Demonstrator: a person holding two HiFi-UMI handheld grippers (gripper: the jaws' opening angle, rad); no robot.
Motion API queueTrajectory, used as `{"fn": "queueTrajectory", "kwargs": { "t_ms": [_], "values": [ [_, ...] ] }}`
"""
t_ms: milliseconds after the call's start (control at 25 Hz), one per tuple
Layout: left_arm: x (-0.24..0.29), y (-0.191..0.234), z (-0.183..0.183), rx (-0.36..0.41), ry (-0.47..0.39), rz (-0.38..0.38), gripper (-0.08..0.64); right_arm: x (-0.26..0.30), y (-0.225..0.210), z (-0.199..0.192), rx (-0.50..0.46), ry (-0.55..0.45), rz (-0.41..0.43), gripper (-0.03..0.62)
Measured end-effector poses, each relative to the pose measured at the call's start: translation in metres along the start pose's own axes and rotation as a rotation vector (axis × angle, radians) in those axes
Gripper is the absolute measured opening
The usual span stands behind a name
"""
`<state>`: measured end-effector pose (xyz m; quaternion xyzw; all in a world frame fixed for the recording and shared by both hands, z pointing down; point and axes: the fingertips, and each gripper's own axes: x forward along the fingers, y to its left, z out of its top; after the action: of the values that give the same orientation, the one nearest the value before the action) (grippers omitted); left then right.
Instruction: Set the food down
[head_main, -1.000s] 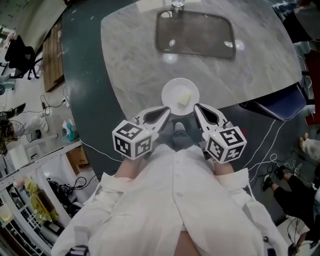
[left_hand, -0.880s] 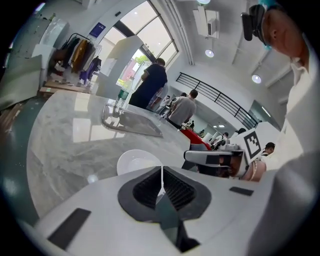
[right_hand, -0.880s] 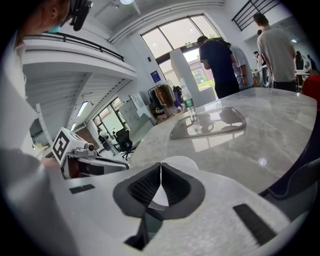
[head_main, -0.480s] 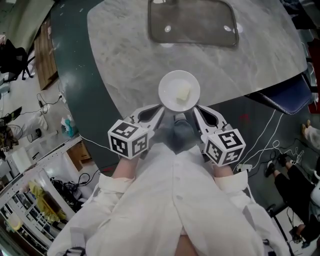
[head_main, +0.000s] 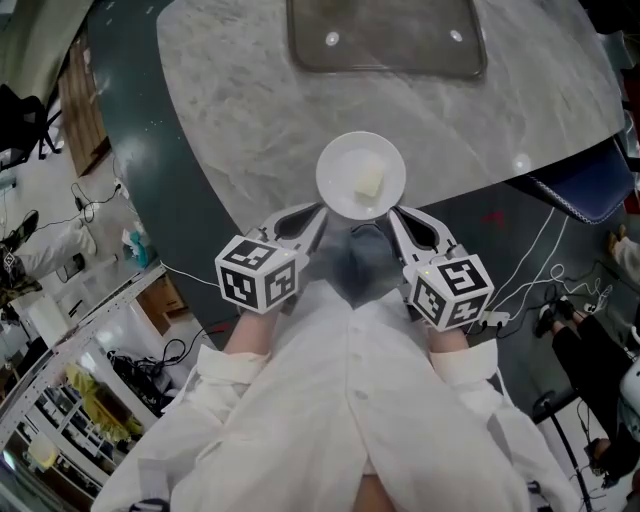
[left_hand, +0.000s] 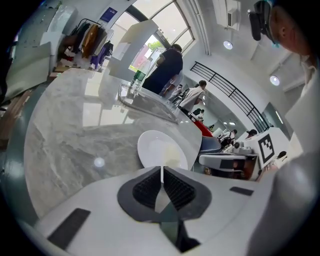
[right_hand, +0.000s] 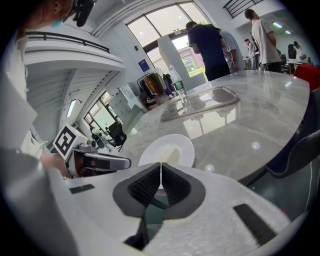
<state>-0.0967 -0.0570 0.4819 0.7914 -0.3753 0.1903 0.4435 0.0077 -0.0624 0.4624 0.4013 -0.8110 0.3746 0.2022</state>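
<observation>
A white plate (head_main: 361, 176) carries a pale yellow piece of food (head_main: 369, 182). It sits over the near edge of the grey marble table (head_main: 250, 120); whether it touches the top I cannot tell. My left gripper (head_main: 322, 210) is shut on the plate's near-left rim. The right gripper (head_main: 393, 212) is shut on the near-right rim. In the left gripper view the plate (left_hand: 160, 150) rises beyond the shut left gripper (left_hand: 161, 172), and its thin rim runs between the pads. In the right gripper view the plate (right_hand: 167, 150) stands likewise ahead of the right gripper (right_hand: 160, 170).
A dark, see-through tray (head_main: 385, 40) lies on the table's far side. A blue chair (head_main: 580, 190) stands at the right by the table edge, with cables on the floor near it. Bottles (right_hand: 178, 85) and several people stand beyond the table.
Both grippers have carried the plate forward and lower, from in front of the table to over its near edge. The grip on the rim is unchanged.
</observation>
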Motion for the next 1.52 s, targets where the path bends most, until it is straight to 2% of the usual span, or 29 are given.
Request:
{"fn": "queueTrajectory", "kwargs": {
  "t_ms": [720, 760, 840, 1120, 1520],
  "values": [
    [0.018, 0.011, -0.003, -0.022, 0.035, 0.052, 0.026, 0.01, -0.026, -0.007, 0.057, 0.031, -0.063, 0.009],
    [0.018, 0.013, -0.003, -0.021, 0.037, 0.057, 0.03, 0.011, -0.026, -0.008, 0.062, 0.039, -0.061, 0.029],
    [0.018, 0.014, -0.004, -0.028, 0.042, 0.058, 0.084, 0.014, -0.026, -0.012, 0.072, 0.057, -0.056, 0.1],
    [0.023, 0.017, -0.008, -0.083, 0.043, 0.062, 0.115, 0.019, -0.032, -0.022, 0.086, 0.09, -0.068, 0.101],
    [0.024, 0.019, -0.005, -0.117, 0.044, 0.057, 0.115, 0.025, -0.033, -0.025, 0.121, 0.113, -0.055, 0.101]
  ]
}}
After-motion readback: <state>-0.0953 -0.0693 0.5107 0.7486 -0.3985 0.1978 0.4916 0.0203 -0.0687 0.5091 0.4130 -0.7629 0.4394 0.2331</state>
